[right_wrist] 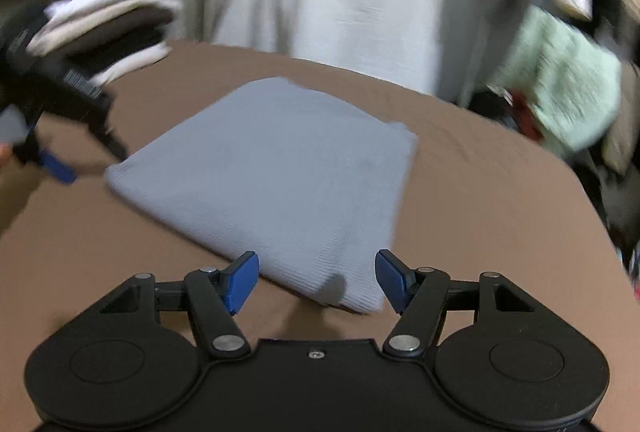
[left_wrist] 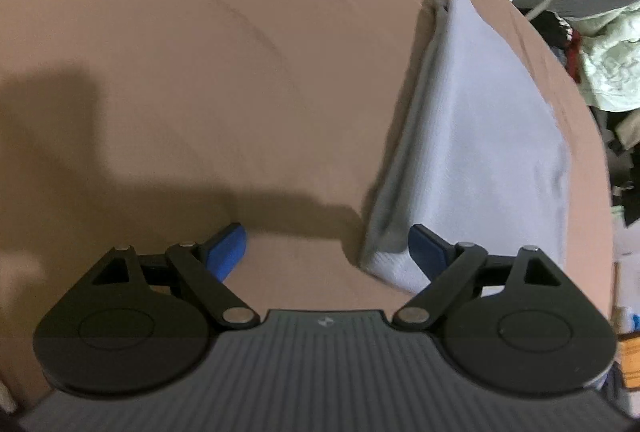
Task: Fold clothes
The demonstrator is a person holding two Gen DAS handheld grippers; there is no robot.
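Folded grey garment on brown surface, left tongs and right tongs wide, empty

Brown surface left of folded cloth bare.

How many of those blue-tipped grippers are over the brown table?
2. The right gripper hovers at the folded grey cloth's near edge; the left gripper is beside its left corner.

garment: pale blue | tabletop: brown | towel: mint
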